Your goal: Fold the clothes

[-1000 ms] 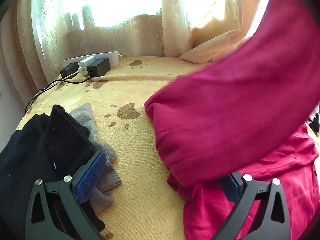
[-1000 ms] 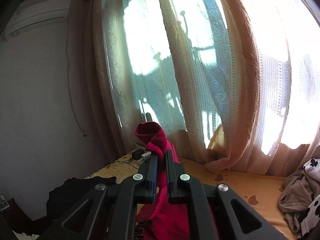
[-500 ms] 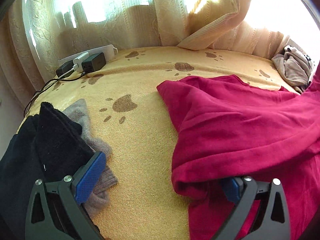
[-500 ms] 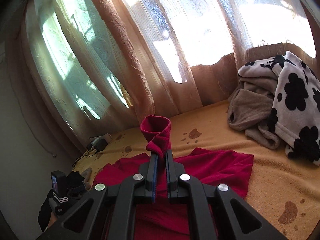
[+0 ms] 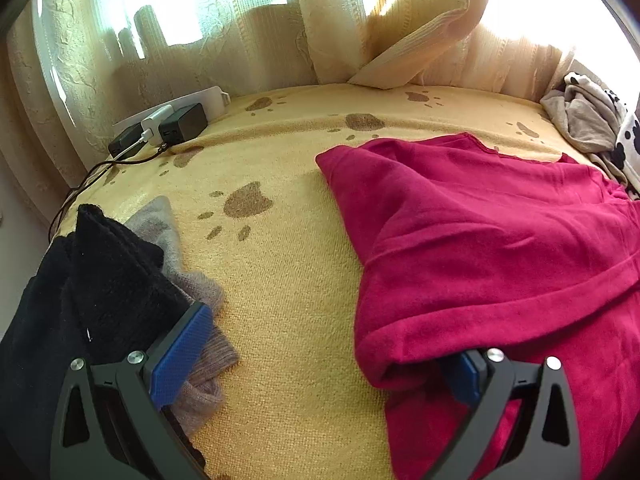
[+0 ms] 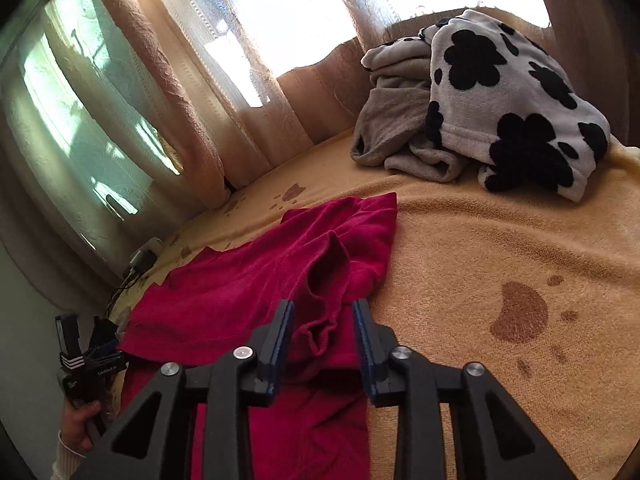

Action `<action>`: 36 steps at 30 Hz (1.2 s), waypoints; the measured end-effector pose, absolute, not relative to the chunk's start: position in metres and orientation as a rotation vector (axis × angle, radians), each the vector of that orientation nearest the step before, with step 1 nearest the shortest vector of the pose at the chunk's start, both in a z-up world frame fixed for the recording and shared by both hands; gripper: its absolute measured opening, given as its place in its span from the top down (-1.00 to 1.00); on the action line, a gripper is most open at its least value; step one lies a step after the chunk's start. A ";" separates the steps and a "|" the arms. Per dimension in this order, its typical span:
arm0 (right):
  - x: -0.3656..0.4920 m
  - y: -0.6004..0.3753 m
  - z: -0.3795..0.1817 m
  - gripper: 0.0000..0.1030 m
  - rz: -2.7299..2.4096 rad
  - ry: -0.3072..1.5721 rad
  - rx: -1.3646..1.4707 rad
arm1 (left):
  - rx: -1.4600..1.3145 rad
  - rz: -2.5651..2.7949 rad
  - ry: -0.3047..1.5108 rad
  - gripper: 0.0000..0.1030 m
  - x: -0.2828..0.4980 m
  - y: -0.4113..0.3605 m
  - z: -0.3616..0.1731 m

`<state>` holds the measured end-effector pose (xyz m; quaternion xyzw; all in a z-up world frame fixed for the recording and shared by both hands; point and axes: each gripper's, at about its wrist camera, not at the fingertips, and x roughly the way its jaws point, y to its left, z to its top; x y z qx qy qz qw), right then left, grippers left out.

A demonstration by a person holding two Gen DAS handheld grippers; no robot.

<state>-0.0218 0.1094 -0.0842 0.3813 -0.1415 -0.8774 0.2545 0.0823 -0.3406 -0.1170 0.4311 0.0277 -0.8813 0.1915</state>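
Observation:
A crimson sweater (image 5: 500,240) lies spread on the yellow paw-print blanket (image 5: 288,280); it also shows in the right wrist view (image 6: 240,292). My left gripper (image 5: 324,356) is open; its right finger is partly under the sweater's folded left edge. My right gripper (image 6: 322,340) is open just above a sleeve cuff (image 6: 328,268) that lies on the sweater's body between the jaws. The left gripper shows at the far left of the right wrist view (image 6: 84,364).
A black garment (image 5: 80,300) and grey socks (image 5: 192,300) lie at the left. A power strip with chargers (image 5: 168,124) sits by the curtain. A black-and-white spotted blanket (image 6: 512,96) with grey clothes is piled at the far right.
My right gripper lowered the held sleeve from high up onto the sweater and opened, letting it go. The sweater settled flat. My left gripper stayed put.

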 end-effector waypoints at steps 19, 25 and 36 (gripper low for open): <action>-0.027 0.005 -0.045 -0.35 -2.236 0.147 0.820 | 0.982 -2.751 0.126 -1.00 0.075 -0.290 -0.023; -0.049 -0.001 -0.076 -0.35 -2.212 0.168 0.959 | 1.234 -2.675 -0.050 -1.00 0.015 -0.268 -0.082; -0.046 -0.006 -0.108 -0.36 -2.212 0.464 1.016 | 1.393 -2.712 0.074 -1.00 0.018 -0.301 -0.129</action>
